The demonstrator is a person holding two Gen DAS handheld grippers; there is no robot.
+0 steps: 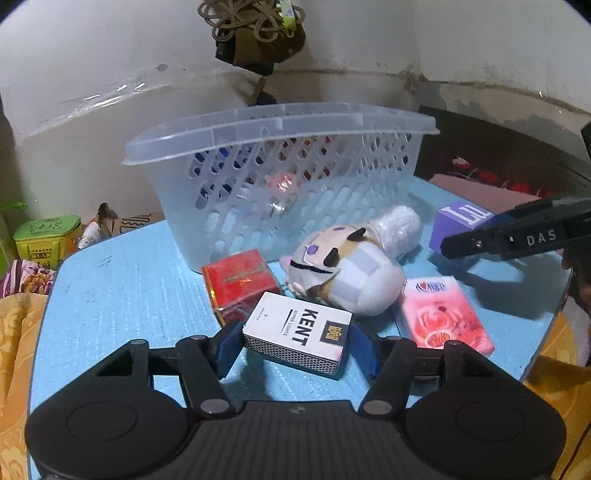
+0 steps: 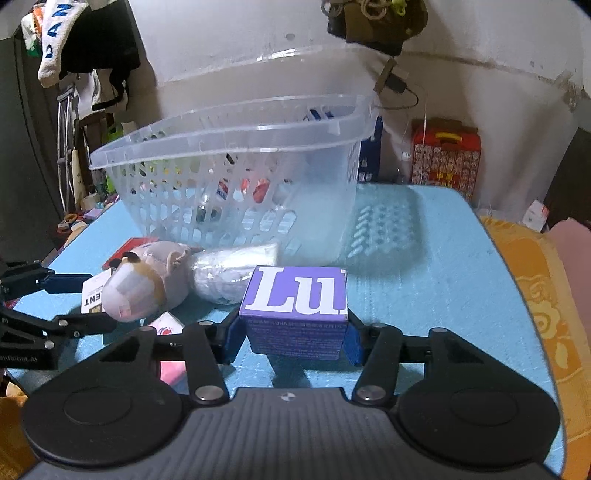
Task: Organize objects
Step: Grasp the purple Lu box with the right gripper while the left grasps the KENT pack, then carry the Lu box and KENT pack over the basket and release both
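A clear plastic basket (image 1: pixel 280 122) (image 2: pixel 229 133) stands on the blue table (image 1: pixel 122 288) and holds several small items. In front of it lie a red box (image 1: pixel 240 280), a plush toy (image 1: pixel 347 273) (image 2: pixel 140 280), a white roll (image 1: pixel 399 225) (image 2: pixel 232 269) and a pink packet (image 1: pixel 447 317). My left gripper (image 1: pixel 295 345) is shut on the white Kent box (image 1: pixel 299 332), its blue pads against both sides. My right gripper (image 2: pixel 291 341) is shut on the purple Lu box (image 2: pixel 295 310) (image 1: pixel 458 225), held just above the table.
A green tin (image 1: pixel 48 236) and clutter sit left of the table. A red patterned box (image 2: pixel 445 155) stands behind it by the wall. Yellow cloth (image 2: pixel 546 295) borders the table's right edge. A bag (image 1: pixel 255 33) hangs on the wall above the basket.
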